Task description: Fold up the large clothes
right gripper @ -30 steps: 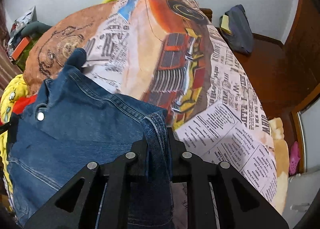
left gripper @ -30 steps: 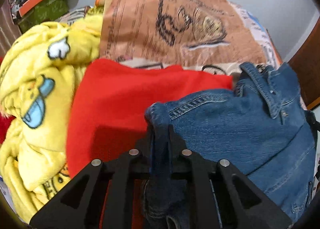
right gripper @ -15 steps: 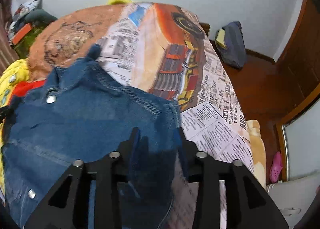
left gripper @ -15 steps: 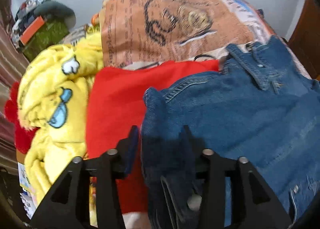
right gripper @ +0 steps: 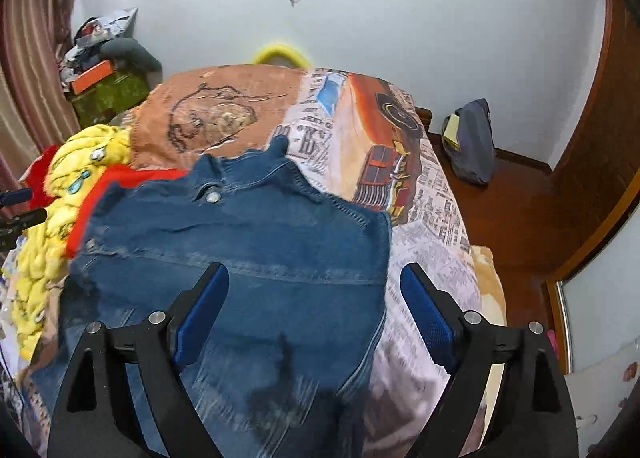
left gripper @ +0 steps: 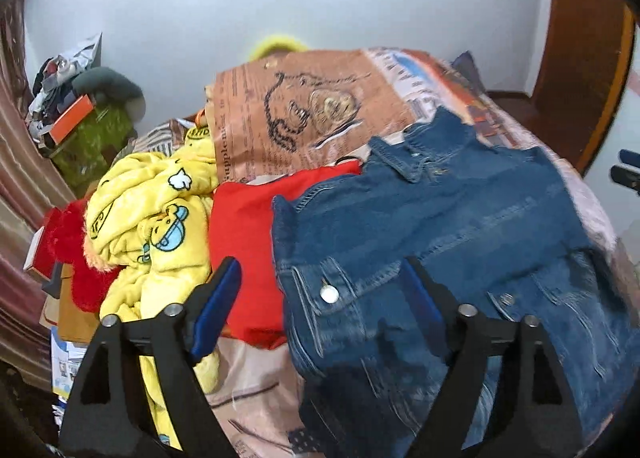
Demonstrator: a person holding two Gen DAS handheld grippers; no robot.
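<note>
A blue denim jacket (left gripper: 448, 234) lies spread on the bed, collar toward the far wall, chest pockets and metal buttons facing up. My left gripper (left gripper: 320, 290) hovers above its left edge, jaws still opening, pads clear of the cloth. In the right wrist view the denim jacket (right gripper: 248, 242) fills the middle, its right edge falling over the newspaper-print bedcover (right gripper: 432, 194). My right gripper (right gripper: 314, 298) hangs above that edge, jaws opening too, nothing pressed between the blue pads.
A red garment (left gripper: 244, 226) lies partly under the jacket's left side, next to a crumpled yellow cartoon-print blanket (left gripper: 152, 218). A brown printed blanket (left gripper: 304, 114) covers the bed's far end. A dark bag (right gripper: 472, 142) sits on the wooden floor at right.
Both grippers let go of the denim folds they pinched, opened wide and rose back from the bed. The jacket now lies flat and more of the room shows.
</note>
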